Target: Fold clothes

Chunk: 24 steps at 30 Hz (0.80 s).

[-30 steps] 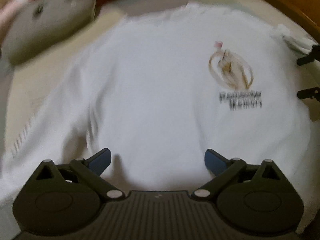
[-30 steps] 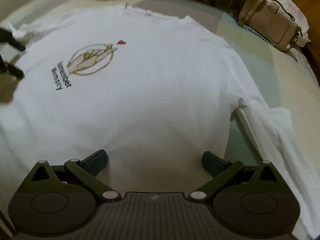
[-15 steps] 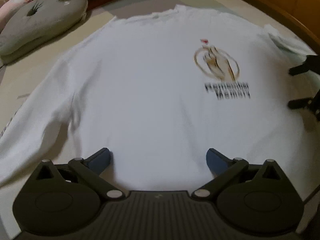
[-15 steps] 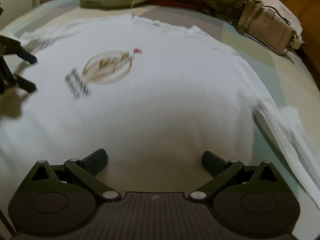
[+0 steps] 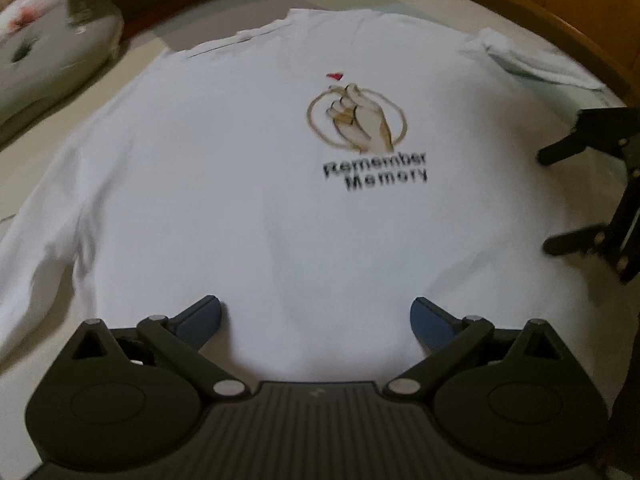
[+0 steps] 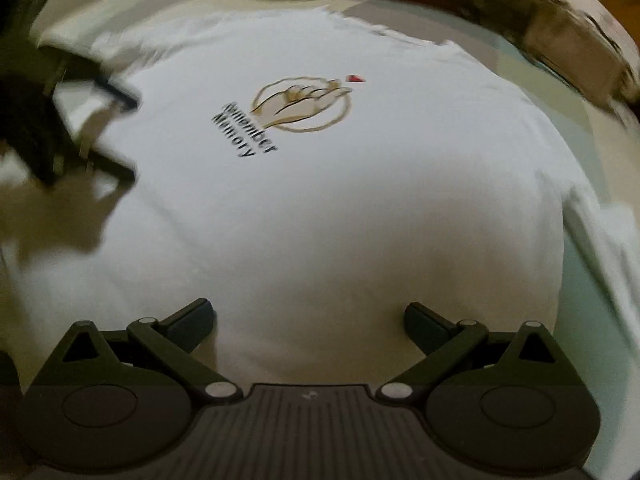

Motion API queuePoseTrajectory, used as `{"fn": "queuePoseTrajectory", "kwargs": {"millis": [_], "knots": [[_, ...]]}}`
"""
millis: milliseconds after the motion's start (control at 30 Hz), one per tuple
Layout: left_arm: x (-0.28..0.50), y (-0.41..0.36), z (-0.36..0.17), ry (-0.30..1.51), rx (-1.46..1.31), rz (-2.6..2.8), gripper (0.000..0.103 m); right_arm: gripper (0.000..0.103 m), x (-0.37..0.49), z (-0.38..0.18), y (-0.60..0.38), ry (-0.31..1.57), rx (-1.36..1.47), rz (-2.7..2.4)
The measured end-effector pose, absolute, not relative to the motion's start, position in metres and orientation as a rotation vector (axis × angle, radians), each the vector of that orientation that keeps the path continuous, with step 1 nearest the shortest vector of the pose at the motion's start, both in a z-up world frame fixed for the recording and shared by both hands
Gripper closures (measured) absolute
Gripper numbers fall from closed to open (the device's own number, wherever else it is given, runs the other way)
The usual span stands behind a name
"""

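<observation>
White sweatshirt (image 5: 224,184): laid flat, front up, on a bed (image 5: 420,8) covered in pale cloth; body spread wide, neckline at the far end from both cameras. One sleeve (image 5: 36,248) is extended along the left side of the left wrist view. The other sleeve (image 6: 600,256) is seen at the right edge of the right wrist view, lying beside the body.

Chest print (image 5: 358,120): a gold ring around a drawn hand, a small red heart above it, the words "Remember Memory" below in black.

Left gripper (image 5: 316,320): held just above the lower part of the garment, jaws spread wide, nothing between the blue fingertips (image 5: 200,318). It is also seen, blurred, at the left edge of the right wrist view.

Right gripper (image 6: 308,322): likewise held over the lower part of the garment, jaws spread wide and empty. In the left wrist view it appears at the right edge, over the garment's side.

Grey cushion (image 5: 44,60): placed at the far left of the bed, apart from the sweatshirt.

Tan bag (image 6: 576,40): blurred, at the far right of the bed.

Wooden bed frame (image 5: 560,20): curved along the far right edge.
</observation>
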<state>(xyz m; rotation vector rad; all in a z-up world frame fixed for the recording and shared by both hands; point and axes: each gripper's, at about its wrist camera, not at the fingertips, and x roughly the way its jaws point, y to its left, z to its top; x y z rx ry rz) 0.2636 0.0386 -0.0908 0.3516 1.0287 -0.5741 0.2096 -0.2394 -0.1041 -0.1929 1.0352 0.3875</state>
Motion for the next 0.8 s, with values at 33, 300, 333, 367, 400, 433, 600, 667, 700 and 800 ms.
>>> {"fn": "queuePoseTrajectory", "kwargs": {"millis": [33,300,333,367,400,433,600,667,700,800], "knots": [[0.260,0.039,-0.090,1.043,0.353,-0.560,0.003,0.000,0.209,-0.105,-0.238,1.028,-0.190,0.401],[0.278,-0.002,-0.068,1.064,0.347,-0.472,0.004,0.000,0.193,-0.099,-0.271,1.052,-0.239,0.535],[0.282,-0.009,-0.065,1.062,0.345,-0.462,0.004,0.000,0.199,-0.095,-0.279,1.047,-0.232,0.532],[0.286,-0.016,-0.062,1.060,0.344,-0.452,0.004,0.000,0.205,-0.091,-0.287,1.042,-0.224,0.528],[0.290,-0.023,-0.059,1.059,0.342,-0.442,0.004,0.000,0.211,-0.087,-0.296,1.036,-0.217,0.525],[0.297,-0.036,-0.056,1.036,0.332,-0.444,0.004,0.000,0.217,-0.082,-0.304,1.031,-0.210,0.522],[0.307,-0.083,-0.059,1.012,0.314,-0.459,0.004,0.000,0.249,-0.064,-0.350,0.993,-0.198,0.493],[0.310,-0.102,-0.061,1.002,0.307,-0.465,0.004,0.000,0.265,-0.060,-0.374,0.966,-0.213,0.473],[0.312,-0.112,-0.061,0.998,0.304,-0.468,0.004,0.000,0.273,-0.058,-0.386,0.953,-0.221,0.463],[0.318,-0.140,-0.063,0.983,0.293,-0.478,0.004,0.000,0.299,-0.049,-0.420,0.921,-0.203,0.443]]}}
